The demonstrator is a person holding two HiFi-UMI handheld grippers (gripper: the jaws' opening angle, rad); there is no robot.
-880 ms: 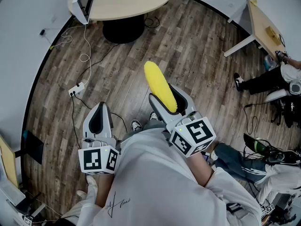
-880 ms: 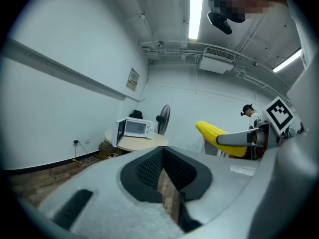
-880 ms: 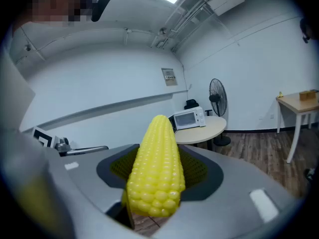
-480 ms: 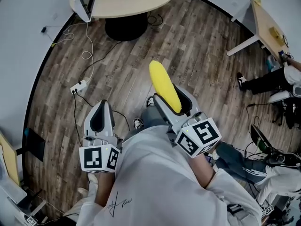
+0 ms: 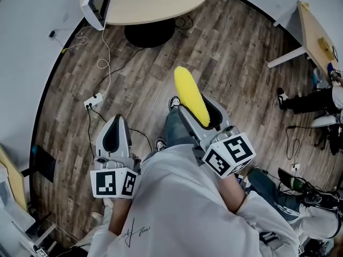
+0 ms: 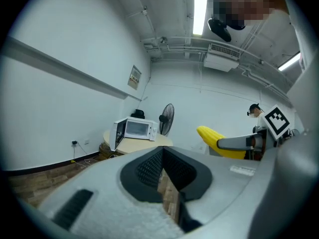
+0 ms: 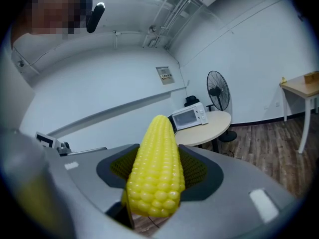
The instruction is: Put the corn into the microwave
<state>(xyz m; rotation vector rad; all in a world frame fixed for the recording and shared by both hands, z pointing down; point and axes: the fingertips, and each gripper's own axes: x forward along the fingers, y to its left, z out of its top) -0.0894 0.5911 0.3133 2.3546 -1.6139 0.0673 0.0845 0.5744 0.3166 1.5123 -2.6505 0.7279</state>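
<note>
1. Grips corn [image 5: 192,95] lengthwise in right gripper [image 5: 197,107], jaws clamped wide on it, above floor [image 5: 134,84].
2. Holds left gripper [image 5: 113,123] beside it at left, jaws together, empty.
3. Stands well apart from microwave [image 5: 96,1], door open, on far round surface [image 5: 161,1].

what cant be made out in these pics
Microwave: cut by the head view's top edge; its inside too small in both gripper views.
Yellow thing on the side table: head view, too small to name.
Seated person: head view, cut off by the right edge.
</note>
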